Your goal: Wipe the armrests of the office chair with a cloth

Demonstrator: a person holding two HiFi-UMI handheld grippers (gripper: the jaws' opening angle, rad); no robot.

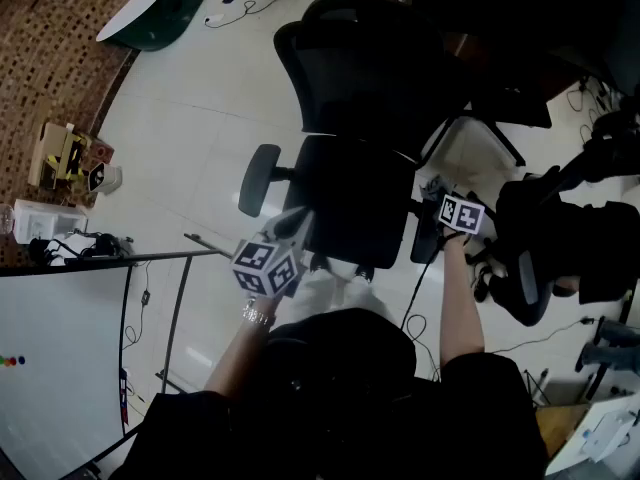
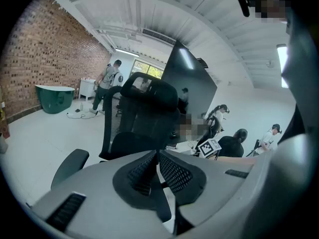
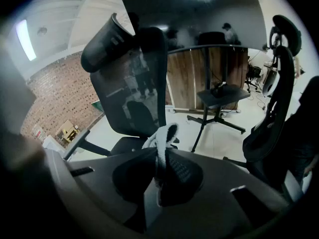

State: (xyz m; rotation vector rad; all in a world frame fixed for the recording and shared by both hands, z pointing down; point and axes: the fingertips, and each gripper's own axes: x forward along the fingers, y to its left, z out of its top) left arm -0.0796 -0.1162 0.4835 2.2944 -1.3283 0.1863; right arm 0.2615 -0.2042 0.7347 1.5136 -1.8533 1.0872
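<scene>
A black mesh office chair (image 1: 360, 118) stands in front of me, and its left armrest (image 1: 258, 180) juts out over the pale floor. My left gripper (image 1: 293, 228) hovers by the seat's front left corner. In the left gripper view the left gripper (image 2: 157, 156) is shut with nothing between its pads, and the chair (image 2: 144, 118) and armrest (image 2: 70, 166) lie ahead. My right gripper (image 1: 434, 192) is over the chair's right armrest (image 1: 424, 240). In the right gripper view the right gripper (image 3: 160, 156) is shut on a white cloth (image 3: 162, 136) that sticks up from the jaws.
A second black chair (image 1: 560, 238) stands close on the right. A whiteboard on a metal frame (image 1: 60, 338) is at lower left, with boxes (image 1: 60, 158) beyond it. A green tub (image 1: 160, 8) sits far back. Cables trail on the floor (image 1: 420, 288). People stand in the background (image 2: 109, 83).
</scene>
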